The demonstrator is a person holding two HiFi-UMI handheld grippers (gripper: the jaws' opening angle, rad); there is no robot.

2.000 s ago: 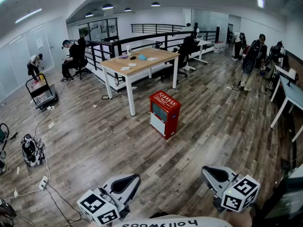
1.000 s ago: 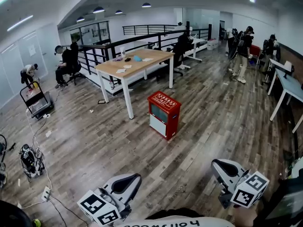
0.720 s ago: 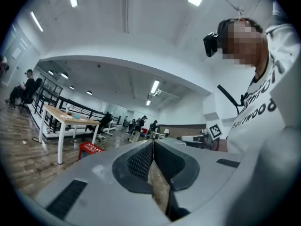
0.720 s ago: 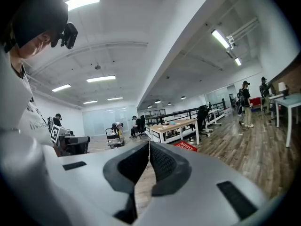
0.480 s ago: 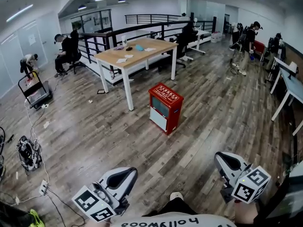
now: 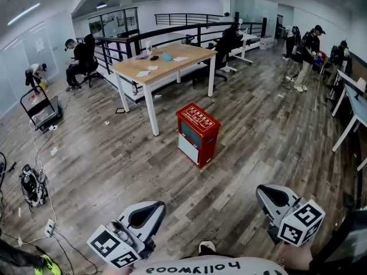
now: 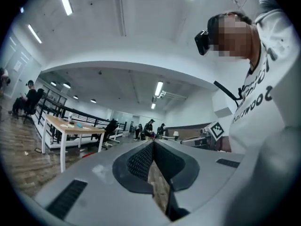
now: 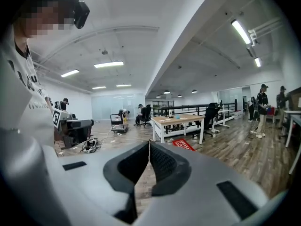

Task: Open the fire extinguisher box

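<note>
One red fire extinguisher box [image 6: 197,133], one wooden table [image 6: 195,51], two tools: left tool [image 7: 153,144], right tool [image 8: 149,144].

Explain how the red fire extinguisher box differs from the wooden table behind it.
The fire extinguisher box is red with a pale front; the table has a light wood top on white legs. The box sits low on the floor; the table stands taller on legs. The table carries papers and small items; nothing lies on the box. Both stand on the plank floor.
</note>
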